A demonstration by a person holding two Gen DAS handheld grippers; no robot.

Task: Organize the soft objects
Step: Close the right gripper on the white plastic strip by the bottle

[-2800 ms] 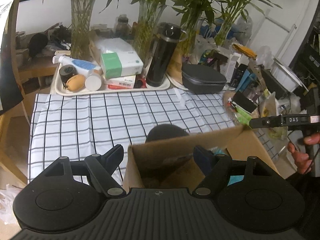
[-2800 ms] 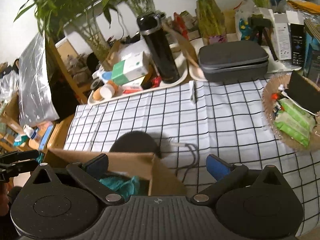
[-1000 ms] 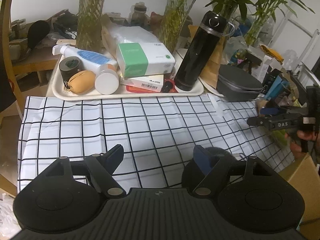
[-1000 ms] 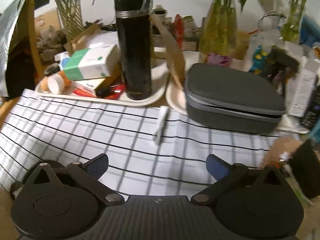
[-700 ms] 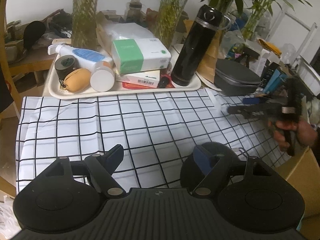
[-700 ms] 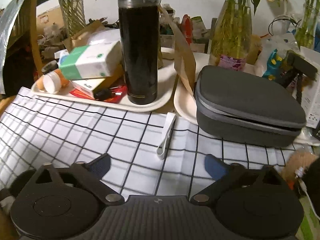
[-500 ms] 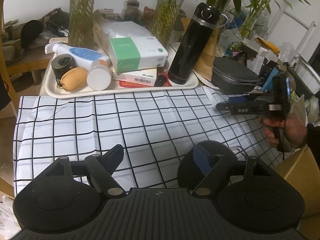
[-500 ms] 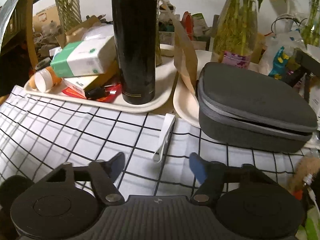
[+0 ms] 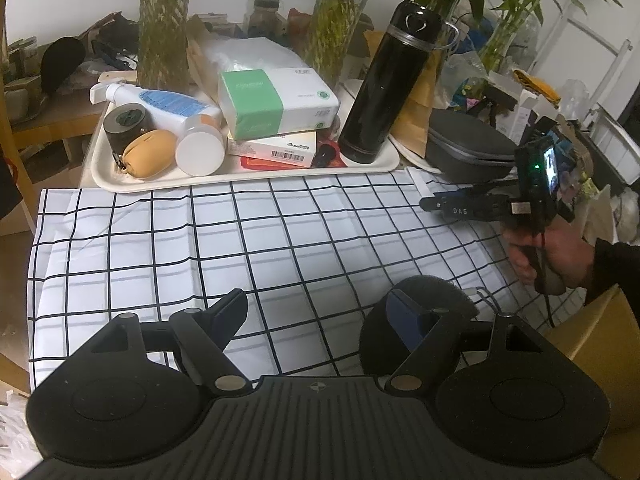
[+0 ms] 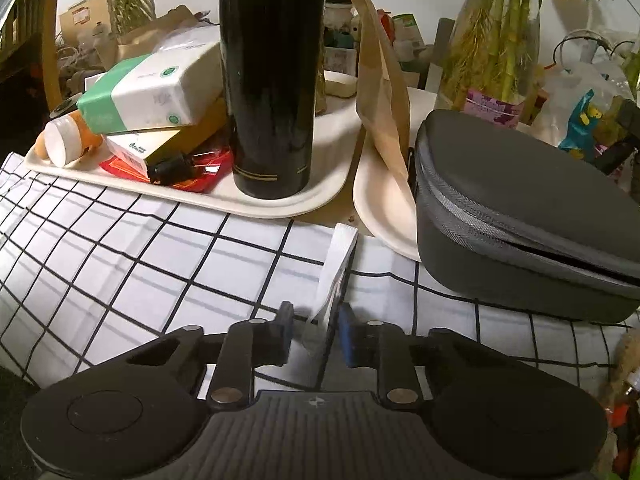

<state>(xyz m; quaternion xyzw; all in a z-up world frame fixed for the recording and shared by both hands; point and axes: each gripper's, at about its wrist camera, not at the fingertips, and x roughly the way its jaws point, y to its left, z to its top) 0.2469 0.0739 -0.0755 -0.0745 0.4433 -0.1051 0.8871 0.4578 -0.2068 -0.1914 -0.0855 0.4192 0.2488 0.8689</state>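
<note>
White strap (image 10: 338, 268) lies on the checked cloth (image 10: 160, 256) beside the grey case (image 10: 520, 216) — right gripper (image 10: 314, 330) jaws narrowed around its near end, contact unclear. Left gripper (image 9: 316, 312) wide open — holding nothing.

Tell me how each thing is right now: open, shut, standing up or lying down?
Left claw: open, holding nothing.
Right claw: nearly closed around the white strip, not clearly gripping.
Black flask: upright, lid on.
Grey case: zipper partly open.
Spray bottle: lying down.
Black pad: flat on the cloth.
</note>
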